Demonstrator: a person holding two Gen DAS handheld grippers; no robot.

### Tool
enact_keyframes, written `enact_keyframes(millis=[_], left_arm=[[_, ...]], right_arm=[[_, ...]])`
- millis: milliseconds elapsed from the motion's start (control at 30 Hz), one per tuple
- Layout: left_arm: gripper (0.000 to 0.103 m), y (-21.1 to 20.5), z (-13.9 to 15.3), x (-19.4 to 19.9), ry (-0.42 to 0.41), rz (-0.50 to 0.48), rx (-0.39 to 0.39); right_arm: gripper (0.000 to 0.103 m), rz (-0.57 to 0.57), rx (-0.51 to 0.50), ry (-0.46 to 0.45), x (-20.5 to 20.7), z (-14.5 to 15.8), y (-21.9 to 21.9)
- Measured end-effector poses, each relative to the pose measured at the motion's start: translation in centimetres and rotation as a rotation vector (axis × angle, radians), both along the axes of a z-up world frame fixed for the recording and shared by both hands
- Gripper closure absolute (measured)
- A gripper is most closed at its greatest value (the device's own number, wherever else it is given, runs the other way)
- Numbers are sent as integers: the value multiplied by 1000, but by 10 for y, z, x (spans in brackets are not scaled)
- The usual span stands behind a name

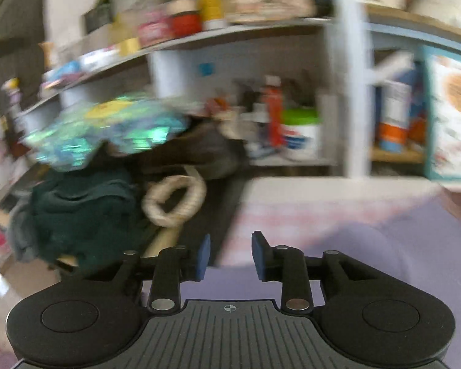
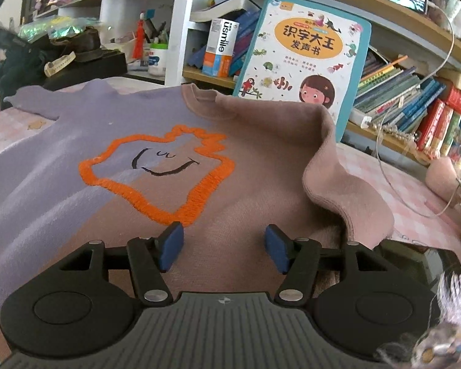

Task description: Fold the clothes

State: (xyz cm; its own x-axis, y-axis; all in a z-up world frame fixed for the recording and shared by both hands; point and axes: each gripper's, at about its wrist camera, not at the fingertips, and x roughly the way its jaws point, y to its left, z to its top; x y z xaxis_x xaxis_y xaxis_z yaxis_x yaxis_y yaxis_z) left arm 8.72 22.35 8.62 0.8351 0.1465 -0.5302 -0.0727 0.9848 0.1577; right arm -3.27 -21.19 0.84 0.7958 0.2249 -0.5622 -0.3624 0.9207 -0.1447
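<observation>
A lilac and dusty-pink sweater (image 2: 113, 206) with an orange embroidered outline and a smiling face lies spread on the table. Its right sleeve (image 2: 329, 166) is folded in over the body. My right gripper (image 2: 223, 250) is open and empty, low over the sweater's lower middle, touching nothing. My left gripper (image 1: 230, 256) is open and empty, above the lilac left part of the sweater (image 1: 368, 261); this view is blurred by motion.
A children's picture book (image 2: 301, 58) leans on the bookshelf behind the sweater. Shelves hold books (image 2: 415, 101), jars and a white box (image 2: 221, 46). A pile of dark clothes (image 1: 80, 212) and a bag lies at the table's left. A pink checked cloth (image 2: 393, 190) covers the table.
</observation>
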Motion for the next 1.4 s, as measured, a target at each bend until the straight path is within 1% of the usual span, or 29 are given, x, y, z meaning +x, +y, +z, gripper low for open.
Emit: enact_keyframes(millis=[67,200,333,367,433,533,633,733,800,867,900,1000,1067,1133,1200,1233,1267,1300,1333,1400], left_arm=[[72,-30,-9,-5,20,-115,-26],[72,-95,-30,-3,63,-341,-86],[72,-153,-49,-1,86,-492,-110],[72,-165,-54,0,92,-521,-104],[72,-182,-66,1,100,-540,-45],[72,-192,-79,0,109,-553,-4],[70,-187,-82,-1,103,-553,-19],[62,-182,-83,-3,99,-539,-45],[60,-181,-82,-2,99,-533,-52],[59,-182,-83,-3,92,-534,-41],[59,-183,-83,-3,89,-535,-35],[59,-187,-84,-7,70,-540,-5],[52,-191,-84,-11,50,-548,28],[49,-194,-85,-15,31,-551,59],[48,-196,-85,-17,22,-552,77],[48,-196,-85,-17,19,-553,83],[47,-196,-85,-17,17,-554,82],[47,-196,-84,-17,17,-557,79],[47,-196,-84,-17,17,-560,76],[44,-195,-84,-17,15,-566,71]], right_arm=[[46,-4,-1,0,0,0,1],[46,-17,-31,-17,-3,0,7],[46,-30,-59,-31,-6,2,10],[46,-35,-68,-32,-7,3,8],[46,-74,-110,-65,-9,9,2],[46,-136,-157,-88,-9,16,-13],[46,-187,-190,-85,-8,19,-25],[48,-239,-241,-98,-14,18,-25],[48,-252,-254,-126,-25,21,-25],[48,-261,-241,-129,-36,27,-24],[47,-263,-227,-122,-41,29,-25],[47,-300,-228,-91,-37,26,-30],[47,-325,-228,-71,-34,23,-33],[47,-350,-229,-51,-31,21,-36],[50,-375,-229,-30,-28,18,-40],[57,-387,-229,-20,-27,17,-41],[71,-381,-236,-7,-23,15,-41],[78,-374,-243,5,-20,13,-40],[90,-364,-243,21,-16,11,-40],[92,-354,-256,27,-9,13,-39]])
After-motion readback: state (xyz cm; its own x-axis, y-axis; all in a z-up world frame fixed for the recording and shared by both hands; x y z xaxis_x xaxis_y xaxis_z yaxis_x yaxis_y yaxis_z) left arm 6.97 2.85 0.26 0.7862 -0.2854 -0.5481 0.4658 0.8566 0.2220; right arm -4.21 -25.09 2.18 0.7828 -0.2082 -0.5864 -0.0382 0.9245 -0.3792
